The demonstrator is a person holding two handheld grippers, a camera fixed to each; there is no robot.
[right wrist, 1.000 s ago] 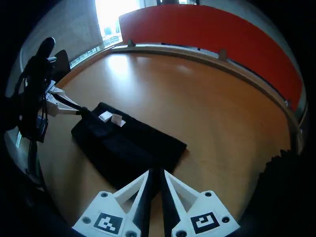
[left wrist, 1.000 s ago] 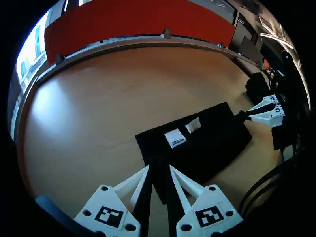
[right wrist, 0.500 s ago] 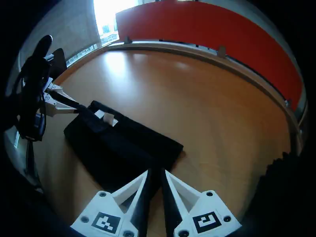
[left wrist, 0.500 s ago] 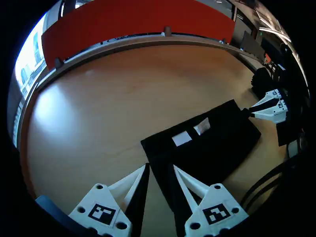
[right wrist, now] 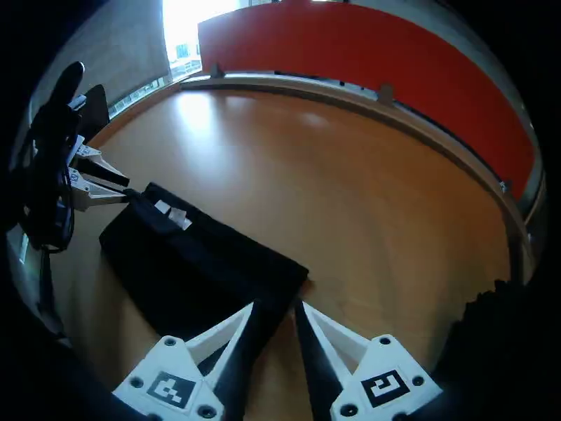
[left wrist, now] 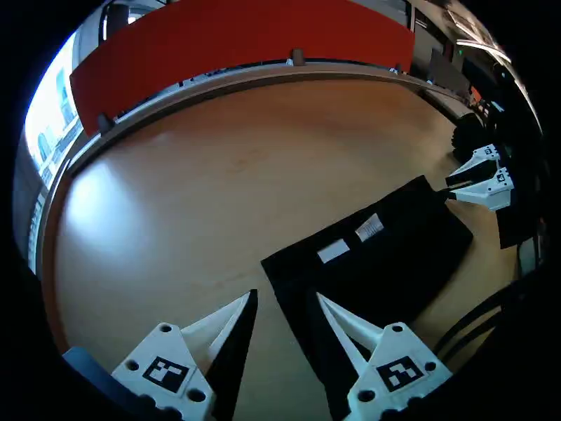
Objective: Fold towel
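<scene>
A black towel [left wrist: 393, 259] lies folded flat on the wooden table [left wrist: 210, 175], with two white labels [left wrist: 334, 250] on its upper face. My left gripper [left wrist: 280, 312] is open, and the towel's near corner lies loose between its fingers. Across the towel, the right gripper [left wrist: 468, 184] hovers at the far corner with its fingers apart. In the right gripper view the same towel [right wrist: 189, 259] stretches away to the left. My right gripper [right wrist: 275, 317] is open over its near corner. The left gripper [right wrist: 116, 184] stands open at the far end, held by a dark-sleeved hand.
A red partition [left wrist: 238, 42] stands behind the raised rail [left wrist: 231, 77] at the table's far edge. A bright window [right wrist: 189, 28] lies beyond it. Dark cables [left wrist: 477, 316] and a dark seat back [right wrist: 505, 330] sit near the table's front edge. Bare wood [right wrist: 365, 189] surrounds the towel.
Both grippers have opened and let go of the towel's corners. They have drawn back slightly, and the towel now lies flatter on the table.
</scene>
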